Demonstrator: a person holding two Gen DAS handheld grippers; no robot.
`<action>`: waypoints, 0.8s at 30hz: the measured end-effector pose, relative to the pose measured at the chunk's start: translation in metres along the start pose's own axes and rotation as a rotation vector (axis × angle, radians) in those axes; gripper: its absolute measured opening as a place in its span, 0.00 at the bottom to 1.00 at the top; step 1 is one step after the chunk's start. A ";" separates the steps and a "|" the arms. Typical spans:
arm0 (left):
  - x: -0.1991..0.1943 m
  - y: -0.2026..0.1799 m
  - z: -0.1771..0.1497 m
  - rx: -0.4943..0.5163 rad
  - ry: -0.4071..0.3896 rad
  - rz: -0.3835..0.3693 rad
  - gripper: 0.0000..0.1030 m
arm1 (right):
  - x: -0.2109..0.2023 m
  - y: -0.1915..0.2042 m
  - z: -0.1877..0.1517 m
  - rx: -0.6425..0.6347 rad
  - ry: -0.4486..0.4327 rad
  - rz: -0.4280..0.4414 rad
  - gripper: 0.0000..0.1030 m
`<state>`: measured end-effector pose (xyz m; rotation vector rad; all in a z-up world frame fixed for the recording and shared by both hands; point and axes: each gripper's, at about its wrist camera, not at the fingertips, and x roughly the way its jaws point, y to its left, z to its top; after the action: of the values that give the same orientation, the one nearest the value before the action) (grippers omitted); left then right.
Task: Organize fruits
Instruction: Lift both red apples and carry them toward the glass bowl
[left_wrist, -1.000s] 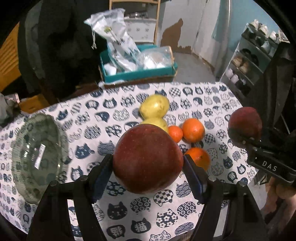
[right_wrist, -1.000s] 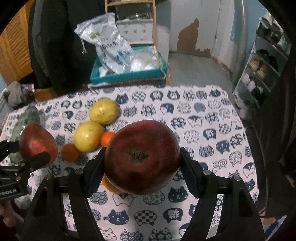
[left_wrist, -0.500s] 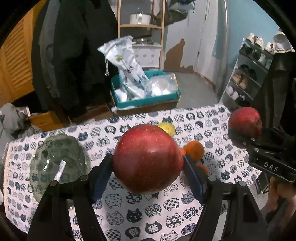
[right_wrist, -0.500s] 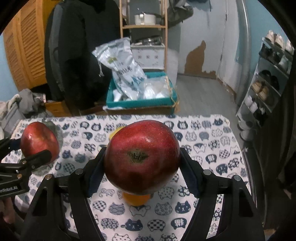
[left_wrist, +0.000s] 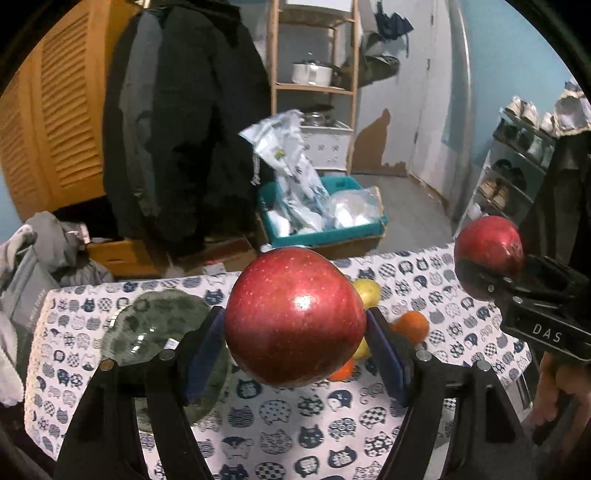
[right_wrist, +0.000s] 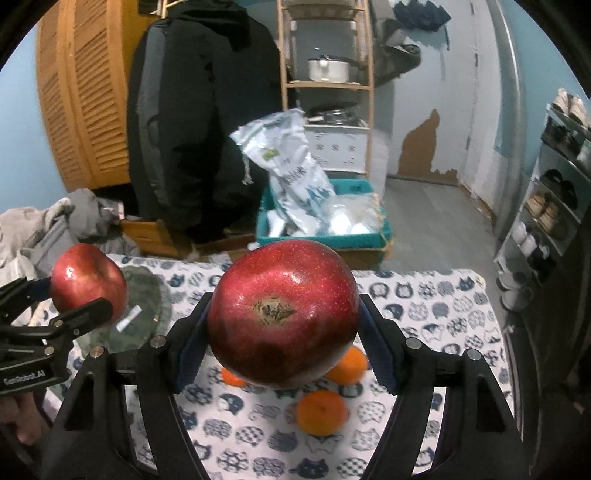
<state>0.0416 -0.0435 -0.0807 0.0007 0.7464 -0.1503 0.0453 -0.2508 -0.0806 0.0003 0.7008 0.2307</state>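
Note:
My left gripper (left_wrist: 295, 350) is shut on a big red apple (left_wrist: 295, 317), held well above the table. My right gripper (right_wrist: 284, 339) is shut on a second red apple (right_wrist: 282, 314), its calyx end facing the camera. Each apple also shows in the other view: the right one (left_wrist: 487, 251) at the right, the left one (right_wrist: 88, 284) at the left. Under the apples lie yellow pears (left_wrist: 367, 291) and several oranges (right_wrist: 322, 411) on the cat-print cloth. A green glass bowl (left_wrist: 155, 325) sits on the left of the table, below and left of the left apple.
The cat-print table (right_wrist: 424, 302) ends at the back edge. Behind it stand a teal crate (right_wrist: 354, 229) with plastic bags, a dark coat, a wooden shelf with a pot (right_wrist: 328, 70), and a shoe rack (right_wrist: 554, 199) at the right. Grey clothes (left_wrist: 44, 243) lie left.
Both grippers have risen with their apples and tipped up, so the table and fruit pile have sunk lower in both views and more of the room shows. The grips are unchanged.

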 end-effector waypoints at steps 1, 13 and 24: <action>-0.001 0.005 0.001 -0.006 -0.005 0.008 0.74 | 0.001 0.004 0.002 -0.003 -0.002 0.007 0.72; -0.011 0.068 -0.001 -0.097 -0.019 0.103 0.74 | 0.029 0.064 0.023 -0.057 0.010 0.104 0.72; -0.011 0.126 -0.020 -0.186 0.012 0.183 0.74 | 0.062 0.119 0.029 -0.097 0.061 0.198 0.72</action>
<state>0.0377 0.0837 -0.0945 -0.1064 0.7666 0.0939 0.0845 -0.1191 -0.0889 -0.0304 0.7502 0.4558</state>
